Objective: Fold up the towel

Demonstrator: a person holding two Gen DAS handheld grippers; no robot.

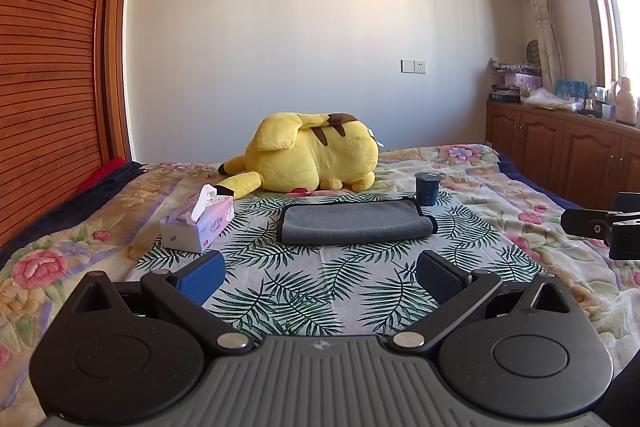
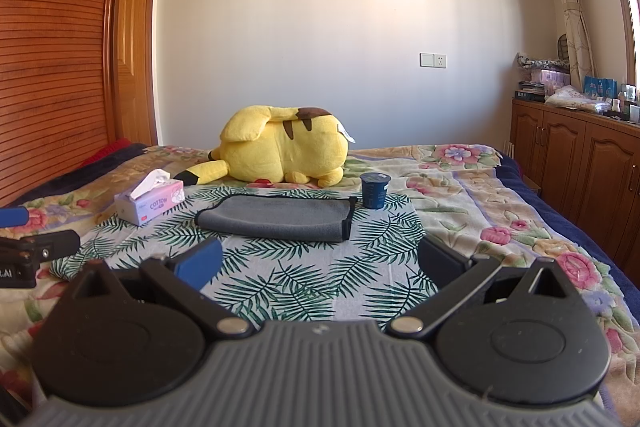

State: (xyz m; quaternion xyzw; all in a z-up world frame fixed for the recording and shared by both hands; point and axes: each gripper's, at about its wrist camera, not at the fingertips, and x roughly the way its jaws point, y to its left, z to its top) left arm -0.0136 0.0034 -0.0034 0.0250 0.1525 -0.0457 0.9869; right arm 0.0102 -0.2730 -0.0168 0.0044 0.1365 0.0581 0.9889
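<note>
A grey towel [image 1: 354, 223] with a dark border lies folded into a flat strip on the leaf-print cloth [image 1: 304, 291] on the bed; it also shows in the right wrist view [image 2: 276, 217]. My left gripper [image 1: 320, 269] is open and empty, held back from the towel's near edge. My right gripper [image 2: 320, 263] is open and empty, also short of the towel. The right gripper's side shows at the right edge of the left wrist view [image 1: 600, 227]. The left gripper's side shows at the left edge of the right wrist view [image 2: 24, 247].
A tissue box [image 1: 198, 223] stands left of the towel. A dark blue cup [image 1: 427, 189] stands at the towel's far right corner. A yellow plush toy [image 1: 316, 157] lies behind. Wooden cabinets [image 1: 568, 151] line the right wall, a wooden wardrobe [image 1: 48, 67] the left.
</note>
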